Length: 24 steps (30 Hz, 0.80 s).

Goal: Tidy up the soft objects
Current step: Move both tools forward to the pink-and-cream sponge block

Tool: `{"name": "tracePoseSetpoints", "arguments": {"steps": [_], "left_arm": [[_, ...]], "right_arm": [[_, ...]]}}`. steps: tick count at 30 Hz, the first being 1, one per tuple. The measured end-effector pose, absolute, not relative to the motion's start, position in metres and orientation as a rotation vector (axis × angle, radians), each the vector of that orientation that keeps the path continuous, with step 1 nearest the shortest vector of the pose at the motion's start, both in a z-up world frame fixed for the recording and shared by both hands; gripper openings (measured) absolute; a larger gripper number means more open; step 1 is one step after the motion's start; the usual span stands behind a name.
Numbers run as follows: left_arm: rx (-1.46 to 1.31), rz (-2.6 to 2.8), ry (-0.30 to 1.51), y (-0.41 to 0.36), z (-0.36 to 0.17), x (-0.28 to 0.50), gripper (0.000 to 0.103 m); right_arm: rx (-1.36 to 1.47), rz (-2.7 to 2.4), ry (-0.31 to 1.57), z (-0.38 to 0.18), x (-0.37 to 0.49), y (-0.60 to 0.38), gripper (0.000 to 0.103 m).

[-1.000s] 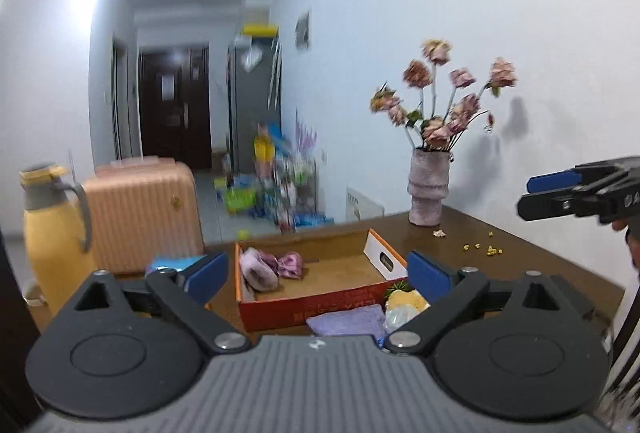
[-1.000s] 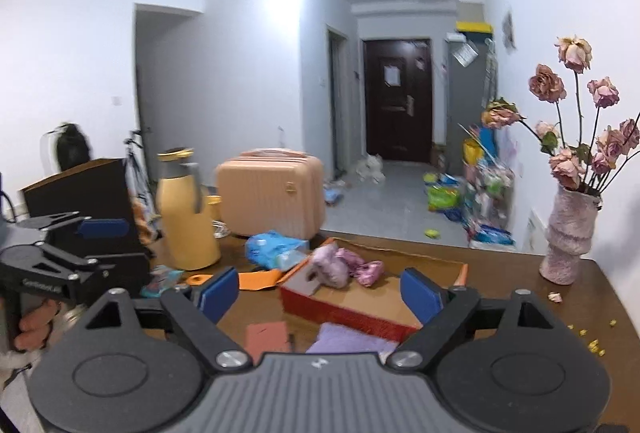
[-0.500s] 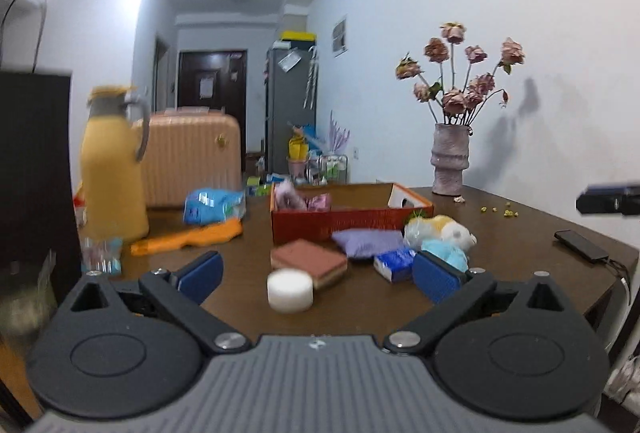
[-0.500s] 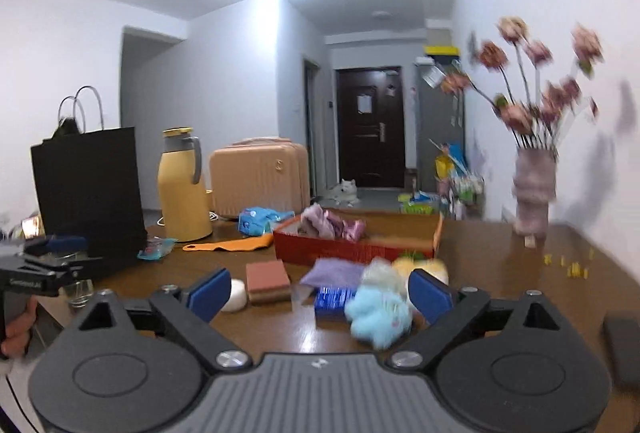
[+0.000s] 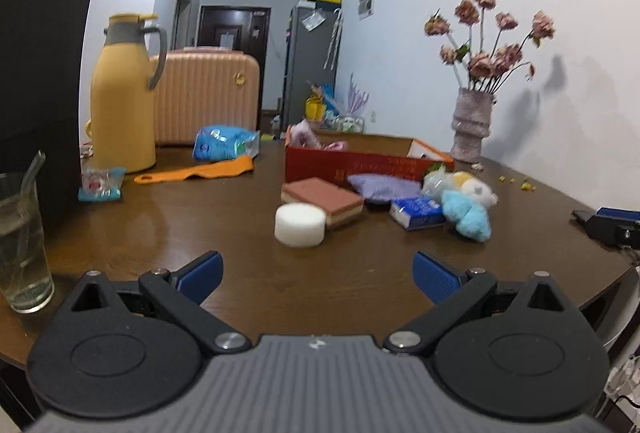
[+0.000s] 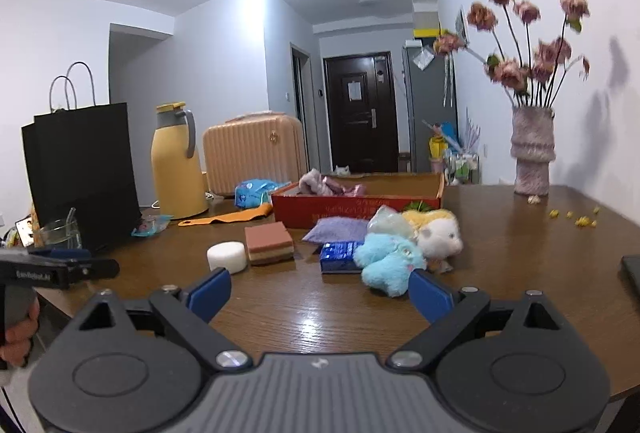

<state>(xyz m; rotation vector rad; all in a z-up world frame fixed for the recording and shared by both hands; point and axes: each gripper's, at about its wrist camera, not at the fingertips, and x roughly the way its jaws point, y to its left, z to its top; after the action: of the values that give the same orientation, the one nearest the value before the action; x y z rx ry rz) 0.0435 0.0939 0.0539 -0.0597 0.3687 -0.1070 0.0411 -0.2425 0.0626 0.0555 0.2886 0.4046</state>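
Observation:
On the brown table lie a white round sponge (image 5: 299, 224) (image 6: 226, 256), a layered brown sponge block (image 5: 323, 200) (image 6: 268, 243), a purple pouch (image 5: 382, 187) (image 6: 338, 229), a blue tissue pack (image 5: 416, 213) (image 6: 338, 256), a light blue plush (image 5: 468, 219) (image 6: 388, 261) and a yellow-white plush (image 5: 472, 187) (image 6: 434, 229). Behind them stands a red box (image 5: 352, 163) (image 6: 356, 207) holding pink cloth (image 6: 320, 185). My left gripper (image 5: 318, 275) is open and empty, short of the white sponge. My right gripper (image 6: 320, 291) is open and empty, in front of the blue plush.
A yellow jug (image 5: 122, 93) (image 6: 178, 161), a black paper bag (image 5: 38, 85) (image 6: 82, 173), a glass of water (image 5: 20, 241), an orange tool (image 5: 196, 169), a blue packet (image 5: 224, 143) and a vase of flowers (image 5: 472, 125) (image 6: 532, 153) stand around. A dark phone (image 6: 632, 273) lies at the right edge.
Both grippers have come down from a high view over the box to table level near the front edge. Both stay open.

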Motion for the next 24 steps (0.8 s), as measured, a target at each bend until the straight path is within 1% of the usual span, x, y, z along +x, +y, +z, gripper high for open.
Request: {"name": "tracePoseSetpoints", "arguments": {"steps": [8, 15, 17, 21, 24], "left_arm": [[-0.072, -0.097, 0.441, 0.093, 0.032, 0.079, 0.103], [-0.092, -0.12, 0.496, 0.088, 0.033, 0.131, 0.103], [-0.085, -0.134, 0.5, 0.082, 0.034, 0.149, 0.103], [-0.091, -0.152, 0.505, 0.074, 0.039, 0.19, 0.102], [-0.096, -0.176, 0.492, 0.074, 0.047, 0.218, 0.102]], "right_arm": [[0.053, 0.363, 0.333, 0.045, 0.089, -0.227, 0.095], [0.068, 0.366, 0.399, 0.04, 0.138, -0.224, 0.093], [0.072, 0.355, 0.413, 0.04, 0.154, -0.224, 0.089], [0.089, 0.358, 0.435, 0.044, 0.187, -0.226, 0.086], [0.094, 0.38, 0.441, 0.048, 0.208, -0.223, 0.078]]}}
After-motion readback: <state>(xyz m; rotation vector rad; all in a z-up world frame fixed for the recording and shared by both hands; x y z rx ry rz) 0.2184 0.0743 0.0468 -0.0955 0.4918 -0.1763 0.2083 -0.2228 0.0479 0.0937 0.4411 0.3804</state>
